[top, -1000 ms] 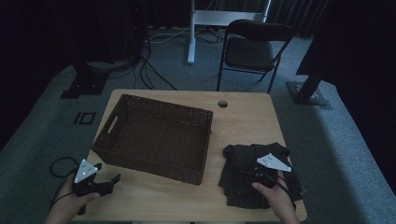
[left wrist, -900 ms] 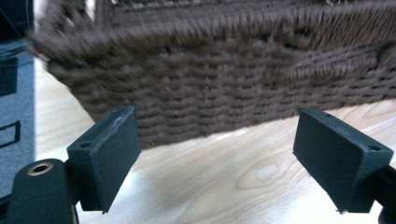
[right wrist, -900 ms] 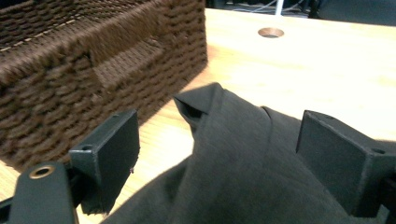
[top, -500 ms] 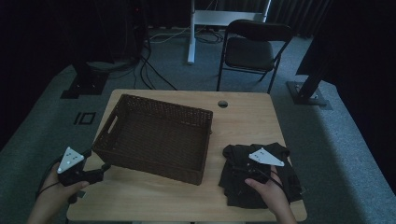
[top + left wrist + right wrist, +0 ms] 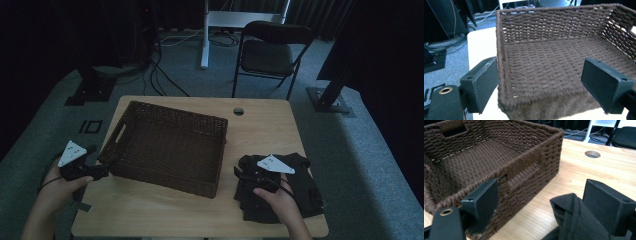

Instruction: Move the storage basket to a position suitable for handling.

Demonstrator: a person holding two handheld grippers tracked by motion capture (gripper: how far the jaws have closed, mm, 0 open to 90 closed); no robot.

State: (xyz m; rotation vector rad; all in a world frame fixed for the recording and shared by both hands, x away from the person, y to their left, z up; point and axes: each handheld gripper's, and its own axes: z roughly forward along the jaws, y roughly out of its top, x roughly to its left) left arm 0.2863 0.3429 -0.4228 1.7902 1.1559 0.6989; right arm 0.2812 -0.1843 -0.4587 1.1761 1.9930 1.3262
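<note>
the dark folded cloth lies on the front right part of the wooden table, just right of the brown woven basket; it looks black and soft, with a raised fold between the jaws. the right gripper rests on it, jaws wide apart, holding nothing. compared with half a second ago, the left gripper is now closer to the basket's left front corner, with its jaws wide around the corner.

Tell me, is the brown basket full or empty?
Empty. The basket shows only its bare woven bottom in the high view and in both gripper views; the dark cloth lies outside it on the table.
</note>
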